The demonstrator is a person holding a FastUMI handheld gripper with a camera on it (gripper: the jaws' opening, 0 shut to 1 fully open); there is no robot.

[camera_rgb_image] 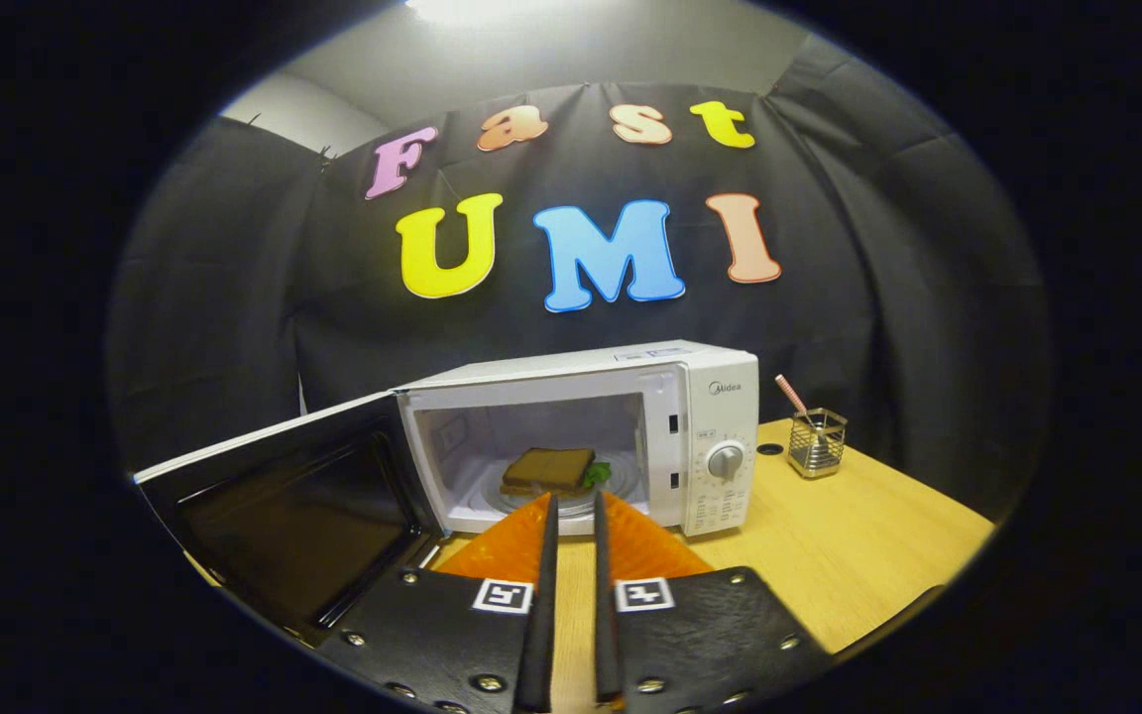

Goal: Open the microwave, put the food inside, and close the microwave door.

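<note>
A white microwave (pixel 705 397) stands on the wooden table (pixel 829 555), its door (pixel 284 506) swung wide open to the left. Inside, on the glass turntable (pixel 621 484), lies the food: a brown-bread sandwich (pixel 548 468) with green lettuce sticking out. My gripper (pixel 575 499) is just outside the oven's opening, its tips pointing at the sandwich and a short way in front of it. The fingers are drawn close together with only a narrow slit between them, and they hold nothing.
The open door juts out over the table's left front, beside the left finger. Right of the microwave stands a small wire-mesh holder (pixel 817 443) with a pink stick in it, and a small dark disc (pixel 770 449) lies nearby.
</note>
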